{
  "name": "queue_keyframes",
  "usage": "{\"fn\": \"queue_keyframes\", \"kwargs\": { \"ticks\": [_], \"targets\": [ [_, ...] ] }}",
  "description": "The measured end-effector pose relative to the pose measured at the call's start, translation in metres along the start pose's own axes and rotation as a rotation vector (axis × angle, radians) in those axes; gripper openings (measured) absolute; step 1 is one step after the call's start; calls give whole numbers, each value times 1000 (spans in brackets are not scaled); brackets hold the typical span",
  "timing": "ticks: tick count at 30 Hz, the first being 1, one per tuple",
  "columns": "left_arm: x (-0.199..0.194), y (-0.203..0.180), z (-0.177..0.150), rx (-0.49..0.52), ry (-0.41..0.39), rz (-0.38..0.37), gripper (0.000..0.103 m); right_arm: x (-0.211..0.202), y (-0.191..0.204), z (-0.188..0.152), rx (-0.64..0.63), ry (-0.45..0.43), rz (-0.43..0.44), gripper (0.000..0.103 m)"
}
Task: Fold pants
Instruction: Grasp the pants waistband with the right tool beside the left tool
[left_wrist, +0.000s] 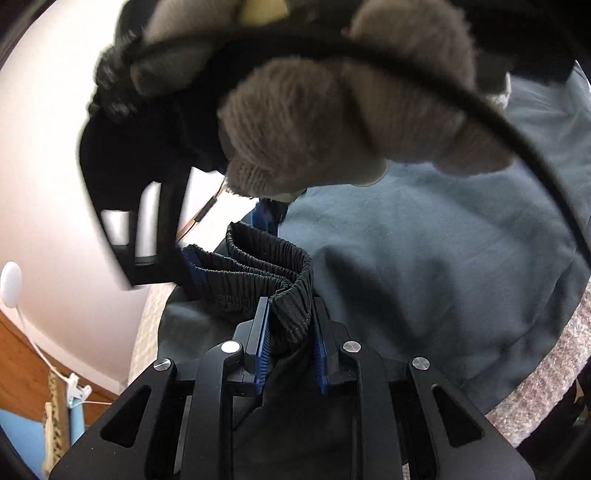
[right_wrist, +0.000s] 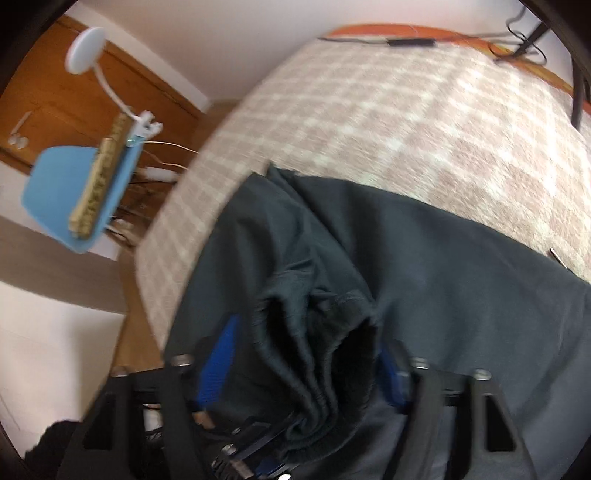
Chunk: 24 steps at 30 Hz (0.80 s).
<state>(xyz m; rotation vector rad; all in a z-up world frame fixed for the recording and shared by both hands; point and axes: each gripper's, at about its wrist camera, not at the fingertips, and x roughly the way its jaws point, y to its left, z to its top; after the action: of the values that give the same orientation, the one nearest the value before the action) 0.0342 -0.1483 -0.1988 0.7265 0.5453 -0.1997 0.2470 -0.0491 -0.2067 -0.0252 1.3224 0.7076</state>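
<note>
A bed (right_wrist: 388, 122) with a pink and white checked cover is seen in the right wrist view, and the dark pants (right_wrist: 424, 258) are spread over its near part. In the left wrist view the pants (left_wrist: 424, 266) fill the right half, with the checked cover showing at the lower right edge.

The ribbed waistband (left_wrist: 258, 273) is bunched into folds in front of the left gripper (left_wrist: 291, 339). One end of the waistband is held between the blue pads of the left gripper, so its jaws are clamped on the pants.

Above the waistband, a hand in a grey knitted glove (left_wrist: 314, 122) is seen holding the other black gripper, which appears blurred. A black cable (left_wrist: 498, 110) is curved across the glove.

In the right wrist view, a thick bunch of gathered fabric is placed between the blue pads of the right gripper (right_wrist: 299, 373). The picture is blurred here, but the jaws appear closed on this bunch, which rises just in front of them.

Beside the bed, a blue chair (right_wrist: 62, 192) is seen, with a white clip lamp (right_wrist: 86, 51) fixed on it. A wooden door is behind them.
</note>
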Motion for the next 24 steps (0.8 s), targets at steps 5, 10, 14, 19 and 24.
{"fn": "queue_keyframes", "kwargs": {
  "ticks": [5,10,14,19,24],
  "targets": [
    [-7,12,5,-64,-2,-22,19,-1,-24,-1,114,-13,86,23],
    [-19,32,9,-146,-34,-61,19,-28,-36,-13,155,-81,168,18],
    [-32,34,25,-178,-66,-122,19,-51,-47,-26,168,-105,182,16],
    [-37,37,48,-209,-111,-225,19,-87,-68,-45,193,-153,178,16],
    [-39,27,82,-245,-128,-374,19,-120,-91,-67,210,-187,127,16]
  ]
}}
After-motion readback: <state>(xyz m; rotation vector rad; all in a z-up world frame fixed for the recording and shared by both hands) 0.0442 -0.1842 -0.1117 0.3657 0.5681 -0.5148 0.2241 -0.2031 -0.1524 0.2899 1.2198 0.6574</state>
